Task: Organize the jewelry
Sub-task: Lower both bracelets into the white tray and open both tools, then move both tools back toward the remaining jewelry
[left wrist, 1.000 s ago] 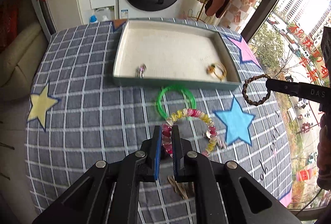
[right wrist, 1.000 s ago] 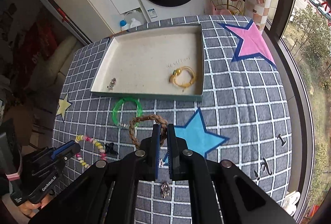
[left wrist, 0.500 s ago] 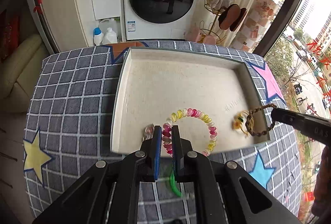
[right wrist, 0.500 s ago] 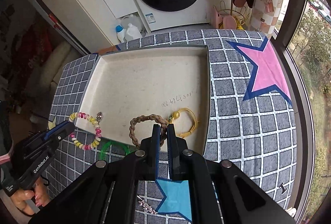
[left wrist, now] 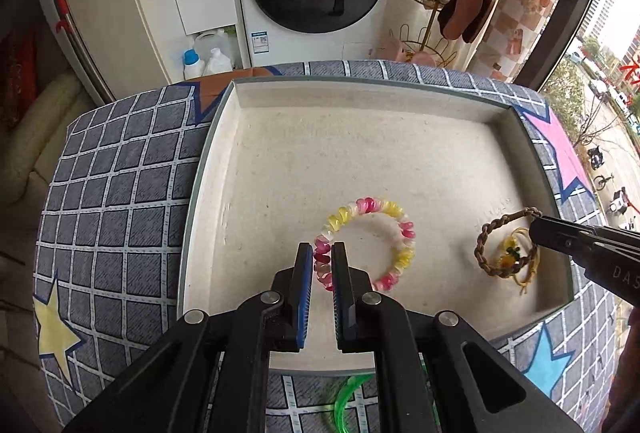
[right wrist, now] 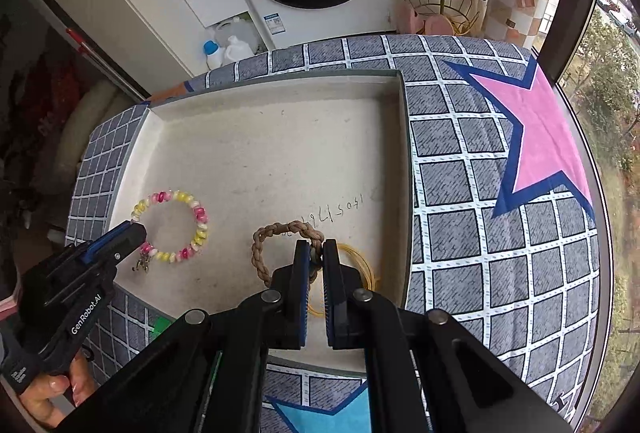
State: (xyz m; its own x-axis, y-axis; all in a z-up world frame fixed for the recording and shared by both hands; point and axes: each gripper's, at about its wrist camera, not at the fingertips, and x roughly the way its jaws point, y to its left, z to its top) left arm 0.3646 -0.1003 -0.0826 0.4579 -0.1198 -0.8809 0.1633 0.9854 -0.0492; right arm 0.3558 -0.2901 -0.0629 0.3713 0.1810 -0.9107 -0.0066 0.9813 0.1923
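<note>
A: Left gripper (left wrist: 322,253)?
B: Clamped on the pink-and-yellow beaded bracelet (left wrist: 370,243), over the tray's (left wrist: 360,93) near edge.
A: Right gripper (right wrist: 316,253)?
B: Pinching the brown braided bracelet (right wrist: 280,237), over the yellow cord bracelet (right wrist: 362,261), near-right corner.

The tray (left wrist: 208,193) lies on the table cloth (left wrist: 112,201), directly below and ahead of both grippers. Between the left gripper's (left wrist: 322,253) fingertips sits the beaded bracelet (left wrist: 384,233), its loop spreading to that tool's right over the tray floor. Farther right, the braided bracelet (right wrist: 276,237) hangs at the right gripper's (right wrist: 316,249) tips, over the cord bracelet (right wrist: 360,261) in the tray's near right corner. A ring (left wrist: 348,397) lies on the cloth behind the left gripper's tips, outside the tray.
</note>
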